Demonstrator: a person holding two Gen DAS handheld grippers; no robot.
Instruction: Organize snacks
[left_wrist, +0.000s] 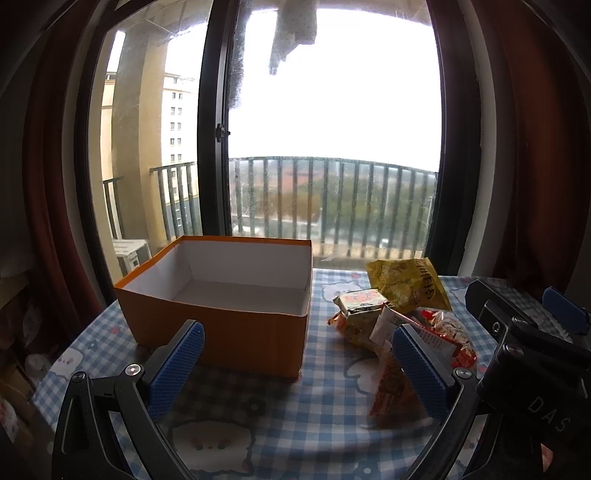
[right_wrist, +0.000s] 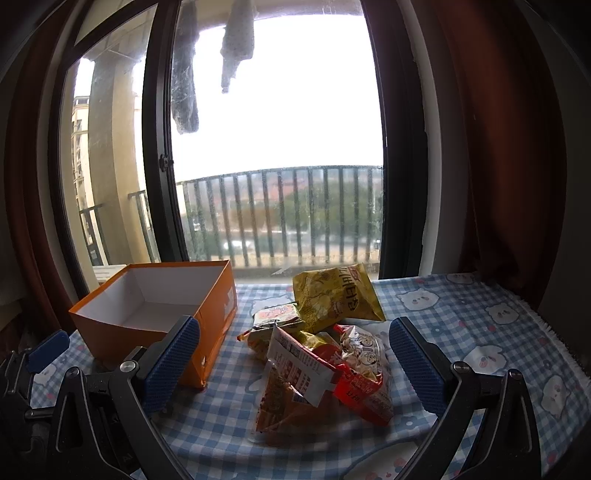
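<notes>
An open, empty orange box (left_wrist: 221, 321) (right_wrist: 122, 328) with a white inside stands on the left of the table. Right of it lies a pile of snack packets: a yellow chip bag (left_wrist: 410, 282) (right_wrist: 332, 295) at the back, a small pale packet (left_wrist: 360, 301) (right_wrist: 277, 315), a red-and-white packet (right_wrist: 354, 369) (left_wrist: 443, 332) and an orange triangular packet (right_wrist: 280, 402) (left_wrist: 391, 395) in front. My left gripper (left_wrist: 295, 362) is open and empty, in front of the box. My right gripper (right_wrist: 295, 365) is open and empty, hovering just before the pile; it also shows in the left wrist view (left_wrist: 524, 332).
The table carries a blue-and-white checked cloth (right_wrist: 461, 317) with bear prints. Behind it is a large window (right_wrist: 277, 147) with a balcony railing. Dark red curtains (right_wrist: 498, 147) hang at both sides. Clutter lies on the floor at the left (left_wrist: 22, 369).
</notes>
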